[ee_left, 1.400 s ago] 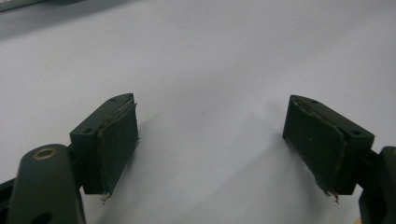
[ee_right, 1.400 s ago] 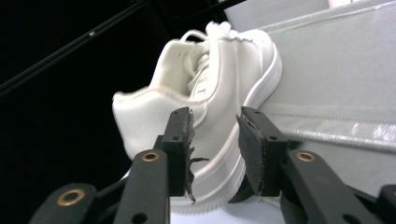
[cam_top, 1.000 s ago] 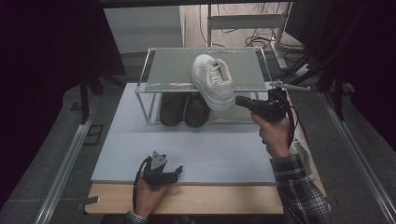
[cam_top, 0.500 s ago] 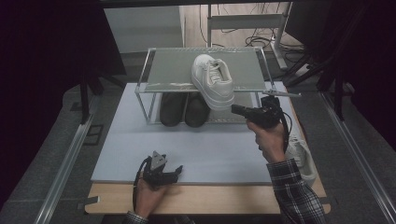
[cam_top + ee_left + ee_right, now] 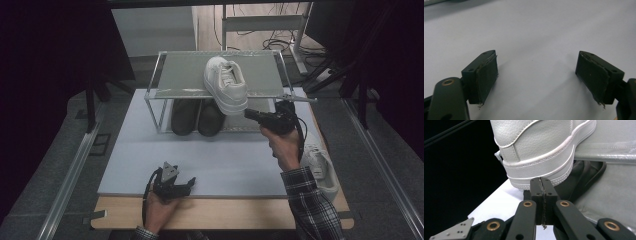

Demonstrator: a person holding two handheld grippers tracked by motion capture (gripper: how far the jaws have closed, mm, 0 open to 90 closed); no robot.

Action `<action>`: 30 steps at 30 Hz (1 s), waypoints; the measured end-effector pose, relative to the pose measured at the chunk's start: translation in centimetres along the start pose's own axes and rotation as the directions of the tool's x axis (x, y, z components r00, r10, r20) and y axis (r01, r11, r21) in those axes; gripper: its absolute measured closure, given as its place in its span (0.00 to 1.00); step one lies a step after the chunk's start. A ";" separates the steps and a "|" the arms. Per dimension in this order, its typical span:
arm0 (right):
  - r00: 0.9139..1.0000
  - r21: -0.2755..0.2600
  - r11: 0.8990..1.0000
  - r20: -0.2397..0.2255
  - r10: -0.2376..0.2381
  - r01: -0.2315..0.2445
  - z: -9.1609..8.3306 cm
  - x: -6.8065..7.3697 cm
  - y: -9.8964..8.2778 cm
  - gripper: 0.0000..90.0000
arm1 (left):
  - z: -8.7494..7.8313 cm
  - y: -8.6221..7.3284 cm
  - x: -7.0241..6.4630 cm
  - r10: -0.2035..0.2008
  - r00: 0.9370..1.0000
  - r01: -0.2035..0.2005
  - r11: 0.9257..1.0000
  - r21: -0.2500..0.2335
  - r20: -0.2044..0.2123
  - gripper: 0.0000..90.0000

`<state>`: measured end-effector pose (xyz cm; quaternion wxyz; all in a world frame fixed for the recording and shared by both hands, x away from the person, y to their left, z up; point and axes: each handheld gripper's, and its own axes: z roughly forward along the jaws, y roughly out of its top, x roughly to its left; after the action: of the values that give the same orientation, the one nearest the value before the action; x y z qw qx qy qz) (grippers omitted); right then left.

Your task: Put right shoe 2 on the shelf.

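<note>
The white sneaker [image 5: 226, 84] sat on the rack's top shelf [image 5: 180, 75], heel overhanging near the clenched, empty right claw [image 5: 248, 114]; light and stiff-soled, it seemed best gripped at the padded heel collar.

My two grippers are all black. The left one [image 5: 172, 184] has a grey three-cornered plate on top and a black cable looping off its side. Its pads [image 5: 486, 78] are dark ribbed rubber, frayed at the lower edges, with small screw holes in the blocks behind them. The right one [image 5: 541, 182] has brass-ringed pivots along its linkage arms, plus a grey plate with tiny holes. My right sleeve [image 5: 310, 200] is dark plaid flannel.
</note>
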<state>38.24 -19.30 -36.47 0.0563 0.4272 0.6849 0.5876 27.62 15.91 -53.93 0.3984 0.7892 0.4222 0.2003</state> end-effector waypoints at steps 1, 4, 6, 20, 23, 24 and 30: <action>1.000 -0.004 1.000 0.002 -0.005 0.005 0.3 0.0 0.0 1.00 | 0.0 0.0 0.0 0.000 1.000 0.000 1.000 0.000 0.000 0.20; 1.000 -0.012 1.000 0.000 -0.010 0.010 1.2 -0.1 0.0 1.00 | 0.0 0.0 0.0 0.000 1.000 0.000 1.000 0.000 0.001 0.20; 1.000 -0.011 1.000 -0.002 -0.004 0.004 1.7 0.0 0.1 1.00 | 0.0 0.0 0.0 0.000 1.000 0.000 1.000 0.000 0.000 0.20; 1.000 0.008 1.000 0.005 0.029 -0.029 3.5 0.5 0.8 1.00 | 0.0 0.0 0.0 0.001 1.000 -0.001 1.000 0.000 0.000 0.20; 1.000 0.014 1.000 0.015 0.020 -0.020 3.8 0.6 0.8 1.00 | 0.0 0.0 0.0 0.001 1.000 -0.001 1.000 0.000 0.000 0.20; 1.000 0.011 1.000 0.018 0.013 -0.014 4.0 0.7 0.9 1.00 | 0.0 0.0 0.0 0.001 1.000 -0.001 1.000 0.000 0.001 0.20; 1.000 0.018 1.000 0.022 0.014 -0.014 5.3 1.0 1.2 1.00 | 0.0 0.0 0.0 0.001 1.000 -0.001 1.000 0.001 0.001 0.20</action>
<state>41.32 -14.69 -36.69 0.0557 0.4390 0.6866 0.5768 27.63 15.93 -53.92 0.3982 0.7897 0.4216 0.2002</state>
